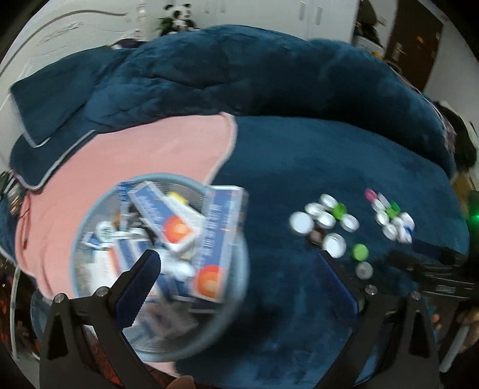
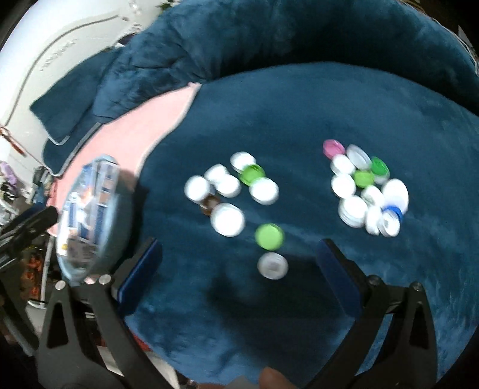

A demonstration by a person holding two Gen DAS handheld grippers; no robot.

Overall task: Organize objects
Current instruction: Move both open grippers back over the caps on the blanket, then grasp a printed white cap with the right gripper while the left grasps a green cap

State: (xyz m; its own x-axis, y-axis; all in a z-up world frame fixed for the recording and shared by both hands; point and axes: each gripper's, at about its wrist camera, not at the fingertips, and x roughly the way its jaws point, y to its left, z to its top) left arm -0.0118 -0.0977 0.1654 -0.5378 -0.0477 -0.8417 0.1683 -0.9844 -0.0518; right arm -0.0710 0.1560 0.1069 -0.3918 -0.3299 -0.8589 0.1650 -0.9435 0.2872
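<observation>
A round grey-blue mesh basket (image 1: 89, 215) full of blue and white medicine boxes (image 1: 215, 236) sits on the bed; it also shows at the left of the right wrist view (image 2: 89, 257). Two clusters of small bottles with white, green and pink caps stand on the blue blanket: a near cluster (image 2: 230, 188) and a far right cluster (image 2: 368, 191). A green-capped bottle (image 2: 269, 236) and a white-capped one (image 2: 272, 265) stand apart. My left gripper (image 1: 239, 269) is open over the basket's right edge. My right gripper (image 2: 239, 254) is open, just before the two lone bottles.
A pink sheet (image 1: 143, 155) lies beside the dark blue blanket (image 1: 329, 149). A blue pillow (image 1: 54, 101) lies at the head. A stuffed panda (image 1: 178, 16) sits by the far wall. The right gripper's body (image 1: 434, 269) shows at the right of the left wrist view.
</observation>
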